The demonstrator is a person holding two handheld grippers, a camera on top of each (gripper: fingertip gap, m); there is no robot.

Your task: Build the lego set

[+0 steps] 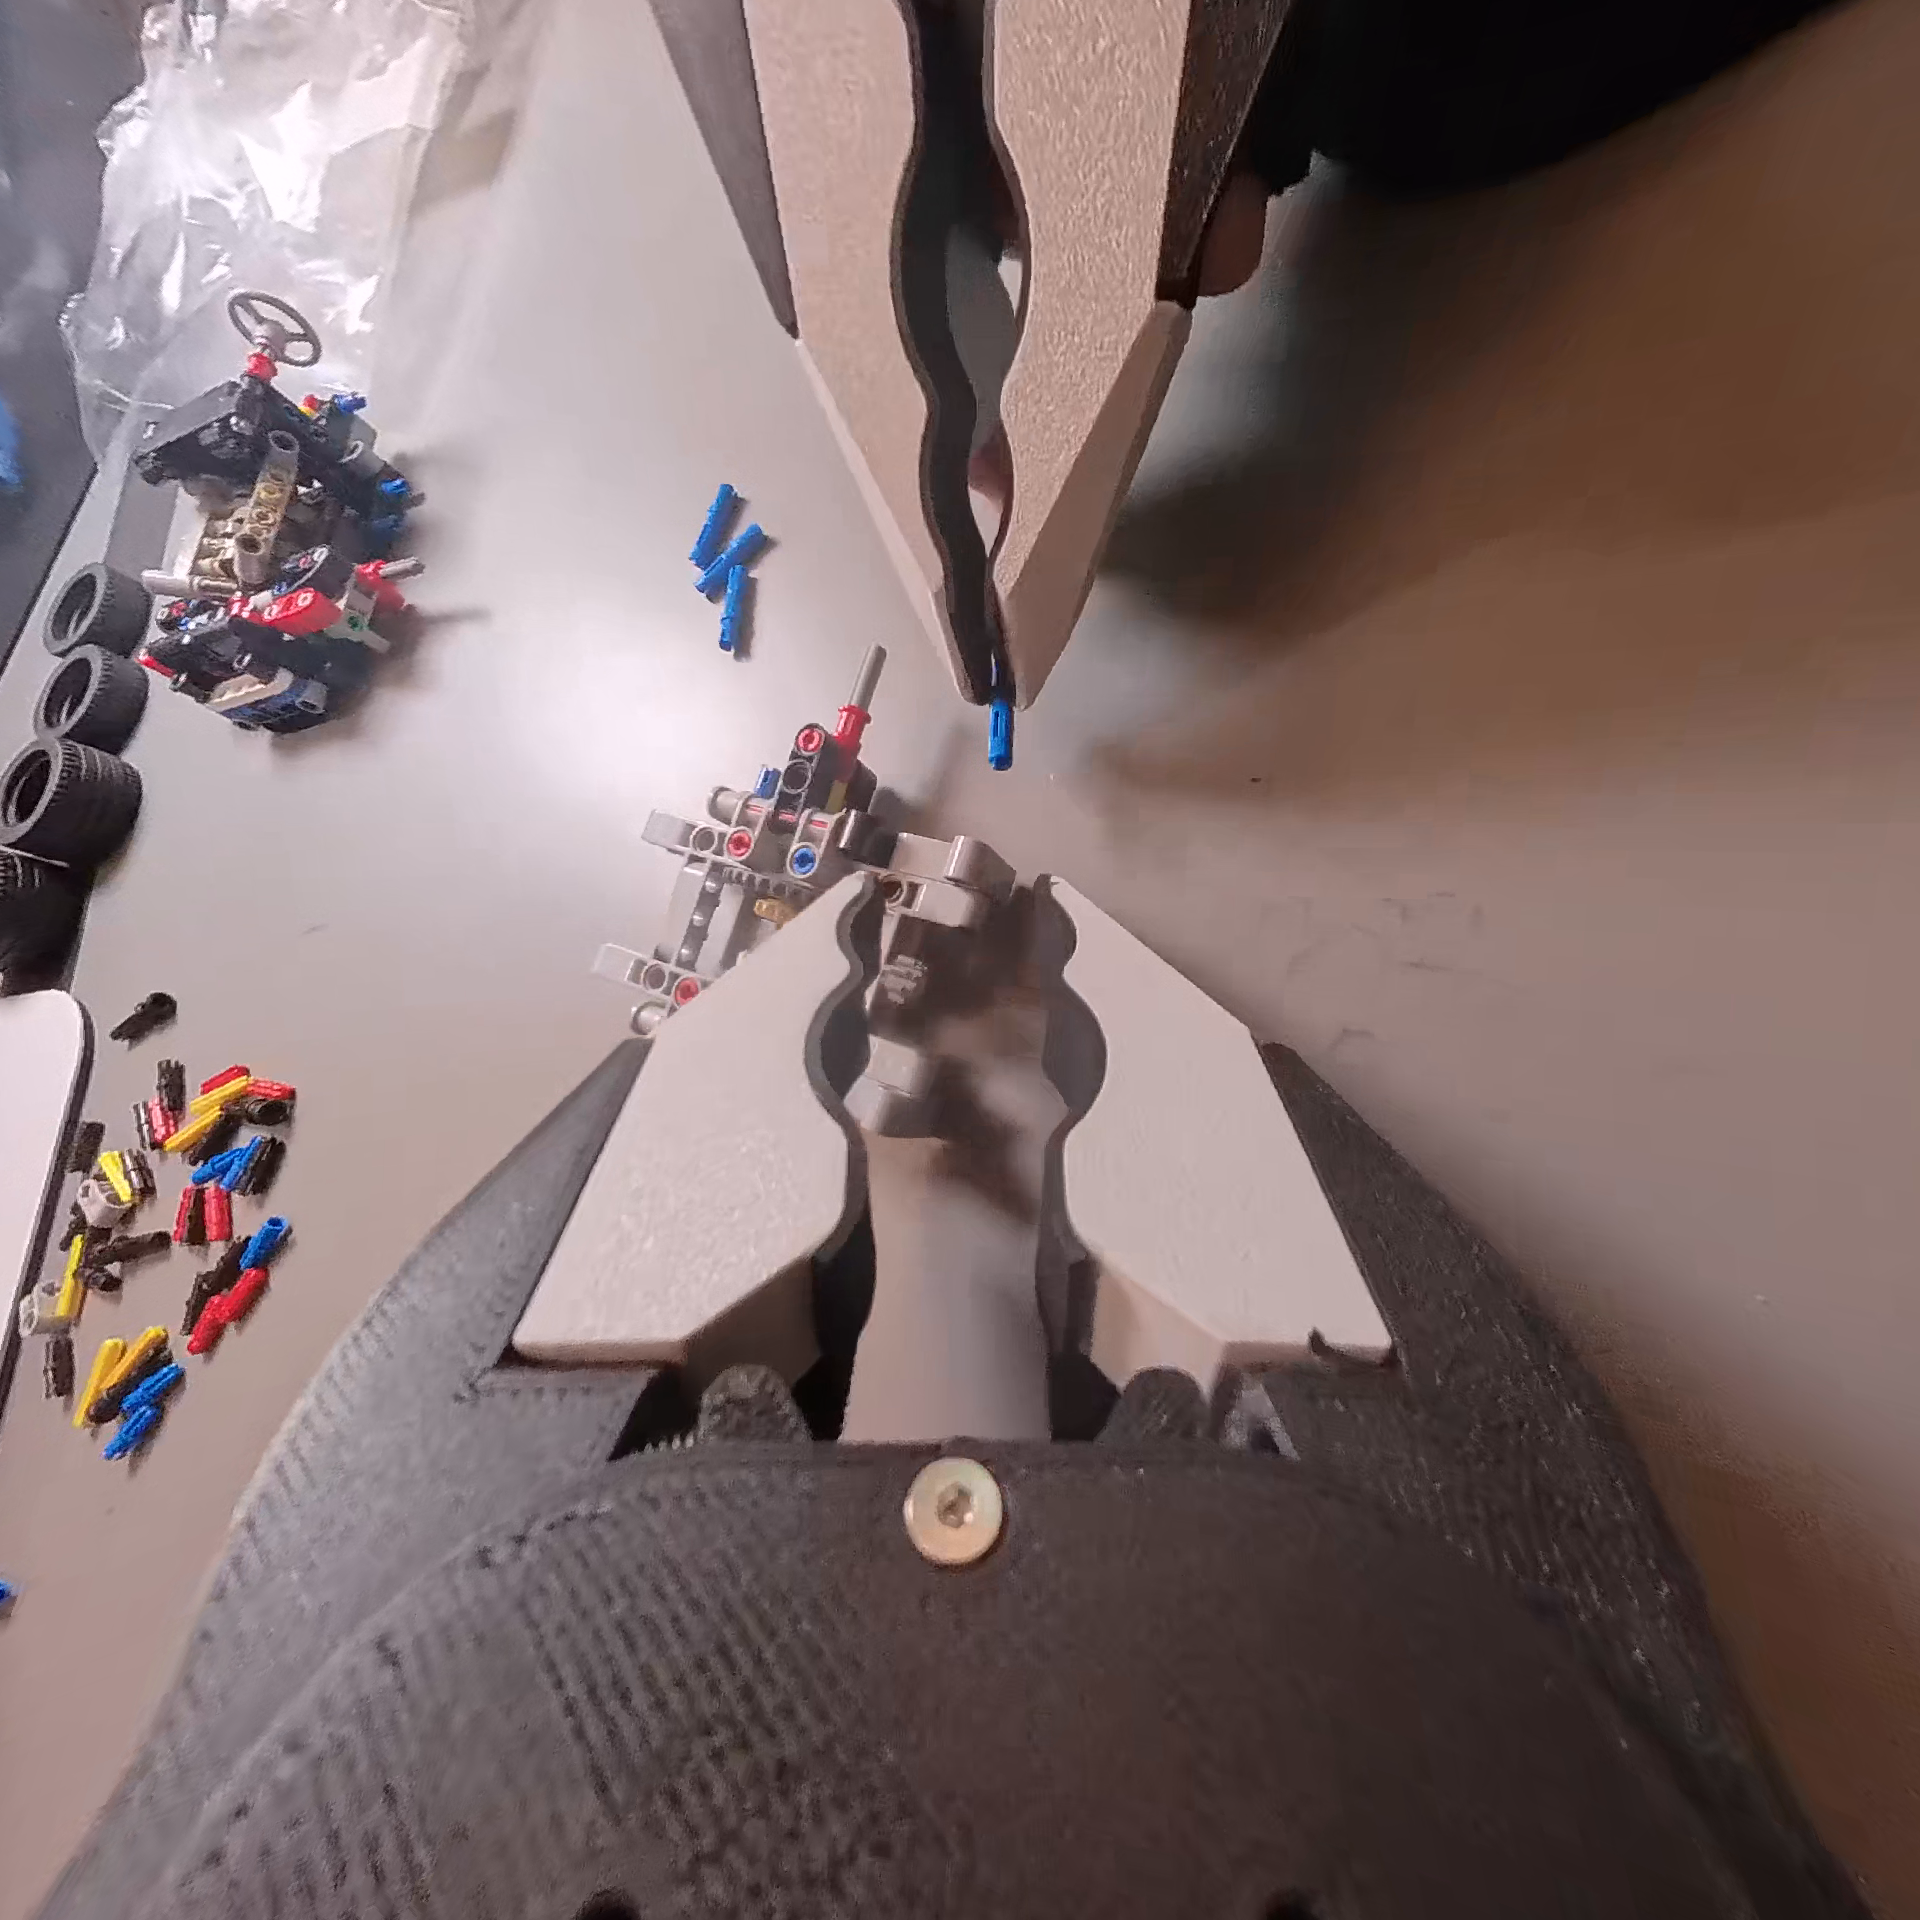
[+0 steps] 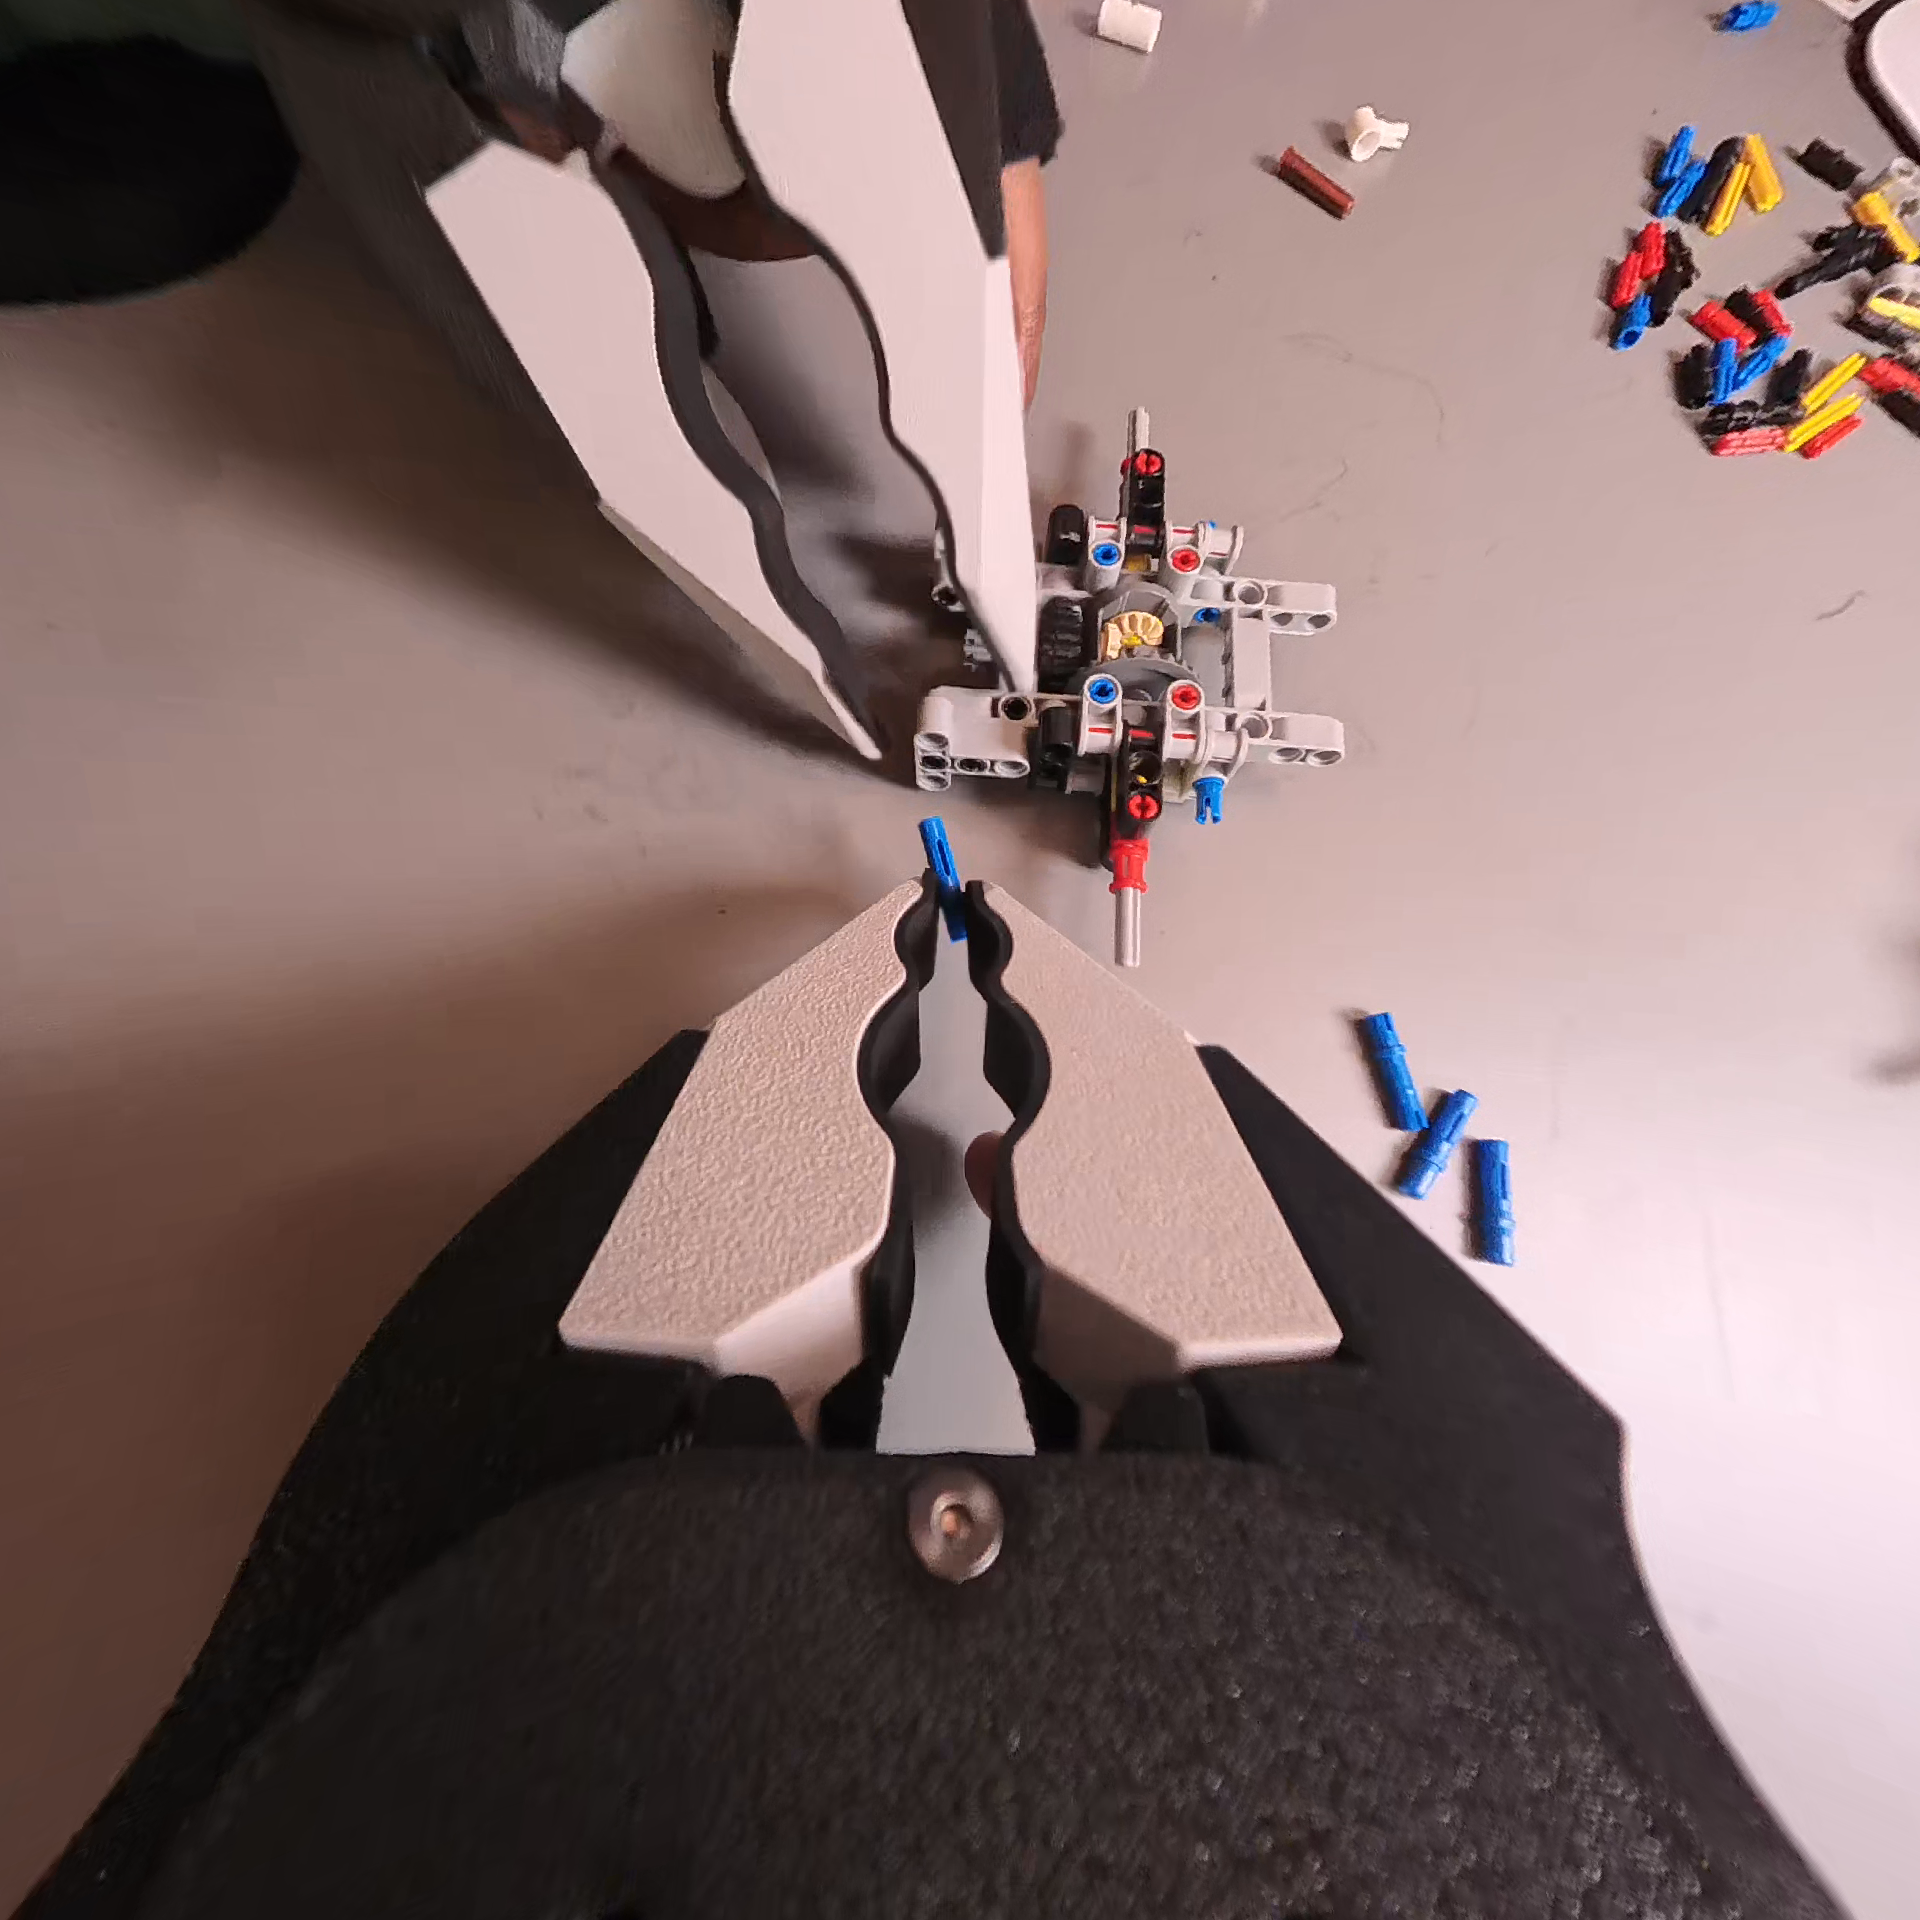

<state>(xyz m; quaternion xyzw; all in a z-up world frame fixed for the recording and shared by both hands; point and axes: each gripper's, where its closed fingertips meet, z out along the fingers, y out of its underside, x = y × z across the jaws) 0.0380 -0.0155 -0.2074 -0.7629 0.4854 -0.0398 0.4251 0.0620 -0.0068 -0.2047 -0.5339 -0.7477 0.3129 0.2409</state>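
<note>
A small grey beam assembly [image 1: 769, 842] with red and blue pins, a gear and a grey axle lies on the table; it also shows in the right wrist view [image 2: 1143, 665]. My left gripper [image 1: 951, 883] is open, and its fingers straddle the assembly's grey end beam [image 2: 966, 740]. One finger [image 2: 997, 520] rests against the assembly. The other fingertip [image 2: 868, 740] stands a little off the beam. My right gripper [image 2: 948, 888] is shut on a blue pin [image 2: 938, 852], held just short of the assembly. The pin pokes out of its tips in the left wrist view [image 1: 1000, 732].
Three loose blue pins [image 2: 1439, 1138] lie beside my right gripper. A pile of coloured pins [image 1: 177, 1195] lies at the left, next to a white tray edge [image 1: 36, 1143]. A larger model [image 1: 270, 540], black tyres [image 1: 83, 686] and a clear plastic bag [image 1: 260, 156] lie further off.
</note>
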